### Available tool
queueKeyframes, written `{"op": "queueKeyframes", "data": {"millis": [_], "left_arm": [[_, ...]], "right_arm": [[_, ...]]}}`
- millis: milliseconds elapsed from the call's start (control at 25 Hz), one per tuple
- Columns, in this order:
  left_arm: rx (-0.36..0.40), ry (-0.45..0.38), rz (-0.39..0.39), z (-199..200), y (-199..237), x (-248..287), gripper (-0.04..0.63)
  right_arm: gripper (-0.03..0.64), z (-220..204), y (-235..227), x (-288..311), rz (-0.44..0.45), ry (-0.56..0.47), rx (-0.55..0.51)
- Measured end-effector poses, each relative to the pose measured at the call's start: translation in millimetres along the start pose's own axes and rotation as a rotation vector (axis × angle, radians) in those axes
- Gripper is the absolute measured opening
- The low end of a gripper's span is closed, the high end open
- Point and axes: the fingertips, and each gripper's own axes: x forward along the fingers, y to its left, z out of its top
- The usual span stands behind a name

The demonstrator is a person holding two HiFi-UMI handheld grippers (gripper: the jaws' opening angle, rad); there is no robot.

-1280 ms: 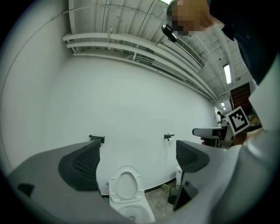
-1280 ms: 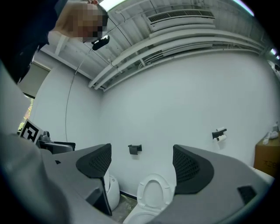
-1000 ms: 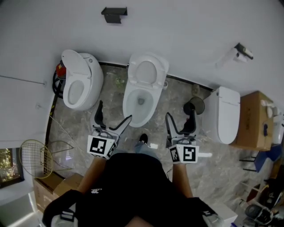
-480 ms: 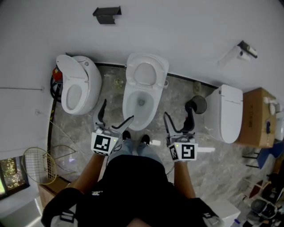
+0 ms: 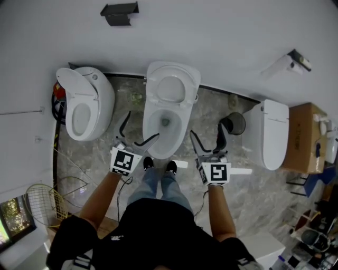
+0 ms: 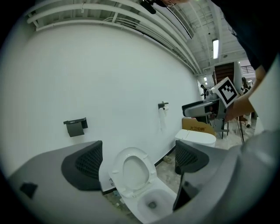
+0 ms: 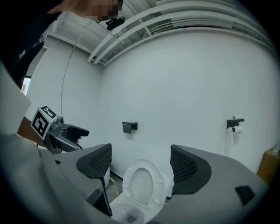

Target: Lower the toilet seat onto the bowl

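Note:
The middle white toilet has its seat [image 5: 170, 88] raised against the wall, above the open bowl [image 5: 165, 125]. The same seat [image 6: 131, 172] shows between the left jaws, and again as the seat [image 7: 141, 184] between the right jaws. My left gripper [image 5: 138, 129] hangs open just left of the bowl's front, holding nothing. On the bowl's right, my right gripper [image 5: 207, 138] is also open and empty. Both stay apart from the toilet. The person's shoes [image 5: 158, 165] stand at the bowl's front.
A second toilet [image 5: 84, 103] stands at the left, a closed one [image 5: 268, 133] at the right. A dark round bin [image 5: 232, 124] sits between middle and right toilets. A cardboard box [image 5: 307, 140] is far right. A paper holder [image 5: 119, 12] hangs on the wall.
The person has stepped closer to the middle toilet. Both open grippers have moved forward to flank the bowl's front. The seat has stayed up.

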Motion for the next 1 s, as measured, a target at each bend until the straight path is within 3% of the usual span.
{"op": "queueKeyframes", "data": {"millis": [400,720,1000], "left_arm": [[0.064,0.041,-0.044,-36,33,78,0.523],[0.0,0.076,-0.057,-55,65,137,0.501],[0.06,0.143,-0.082,-86,77,187,0.483]], "right_arm": [[0.426,-41,-27,83,0.017,0.073,-0.077],[0.426,-81,-42,150,0.053,0.126,-0.126],[0.425,-124,-64,198,0.028,0.204,-0.101]]}}
